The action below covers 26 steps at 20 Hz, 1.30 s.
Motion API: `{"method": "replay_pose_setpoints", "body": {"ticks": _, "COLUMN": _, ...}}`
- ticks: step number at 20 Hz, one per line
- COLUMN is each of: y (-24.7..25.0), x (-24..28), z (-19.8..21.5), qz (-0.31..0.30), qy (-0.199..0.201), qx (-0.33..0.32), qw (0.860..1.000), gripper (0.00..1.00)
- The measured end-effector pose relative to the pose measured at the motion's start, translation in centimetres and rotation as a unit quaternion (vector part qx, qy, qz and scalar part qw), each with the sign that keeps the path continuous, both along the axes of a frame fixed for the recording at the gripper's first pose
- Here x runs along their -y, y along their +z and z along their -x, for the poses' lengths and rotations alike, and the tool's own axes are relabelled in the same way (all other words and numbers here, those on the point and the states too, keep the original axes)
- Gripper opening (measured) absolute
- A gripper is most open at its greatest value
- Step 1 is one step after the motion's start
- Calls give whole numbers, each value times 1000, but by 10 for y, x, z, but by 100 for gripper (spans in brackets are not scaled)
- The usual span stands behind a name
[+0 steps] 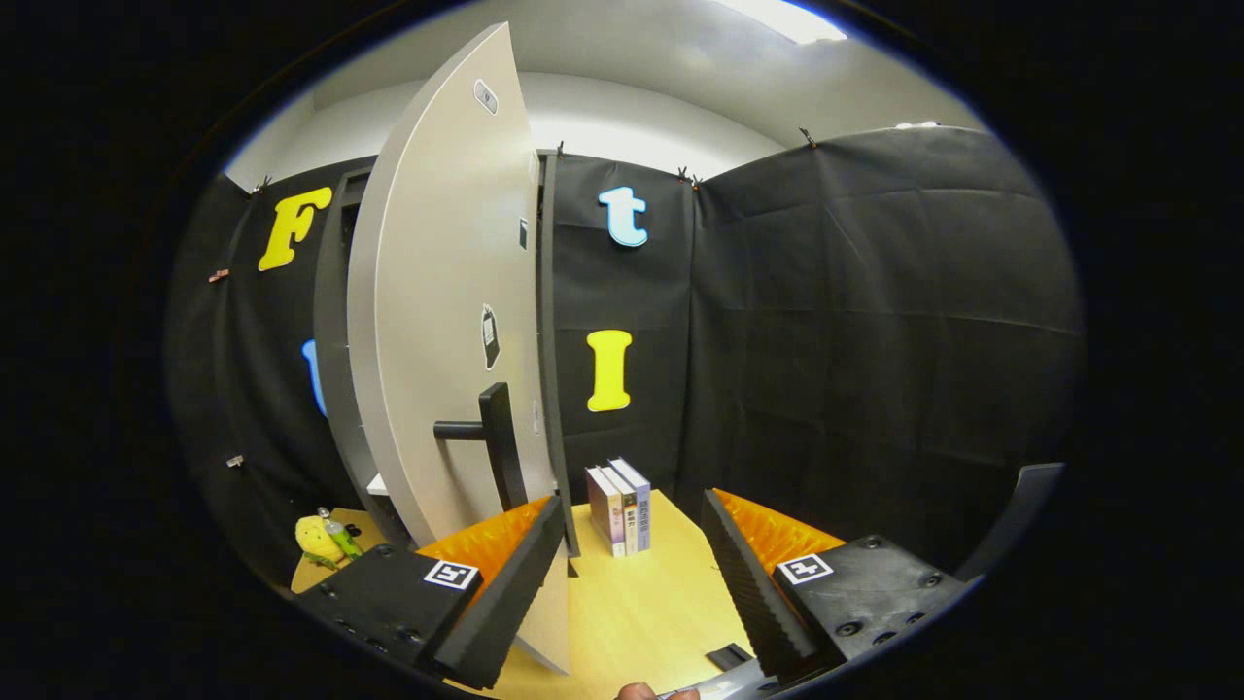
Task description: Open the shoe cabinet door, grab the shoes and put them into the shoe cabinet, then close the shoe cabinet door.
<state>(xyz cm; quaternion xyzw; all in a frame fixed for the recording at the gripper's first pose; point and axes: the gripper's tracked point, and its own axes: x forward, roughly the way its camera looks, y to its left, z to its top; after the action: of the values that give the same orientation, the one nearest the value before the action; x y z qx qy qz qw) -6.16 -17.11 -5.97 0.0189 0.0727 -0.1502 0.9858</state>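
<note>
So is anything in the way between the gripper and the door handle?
No. The open gripper sits just short of the black handle on the swung-out cabinet door, with nothing between. The books stand off to the side, beyond the fingers.

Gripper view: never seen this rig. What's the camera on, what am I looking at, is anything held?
The camera rides on a hand-held two-finger gripper and looks forward along its fingers, which stand apart with nothing between them. No robot arm; a person carries it. Just ahead, by the left finger, is the shoe cabinet door, swung open, with a dark handle. Beyond the fingers, three books stand upright on the yellow table. Past the door's far side lies a yellow soft toy. Nothing is held.
</note>
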Motion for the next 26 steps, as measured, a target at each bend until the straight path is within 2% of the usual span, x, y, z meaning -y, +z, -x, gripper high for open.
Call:
{"method": "replay_pose_setpoints", "body": {"ticks": 8, "y": -11, "x": -95, "z": -33, "qz": -38, "qy": 98, "qx": -6, "qw": 994, "gripper": 97}}
{"method": "replay_pose_setpoints", "body": {"ticks": 13, "y": -15, "x": -168, "z": -59, "qz": -65, "qy": 176, "qx": -15, "qw": 982, "gripper": 97}}
{"method": "replay_pose_setpoints", "body": {"ticks": 19, "y": -13, "x": -205, "z": -68, "qz": -47, "qy": 201, "qx": -13, "qw": 978, "gripper": 98}}
{"method": "replay_pose_setpoints", "body": {"ticks": 26, "y": -11, "x": -201, "z": -74, "qz": -41, "qy": 190, "qx": -4, "qw": 981, "gripper": 98}}
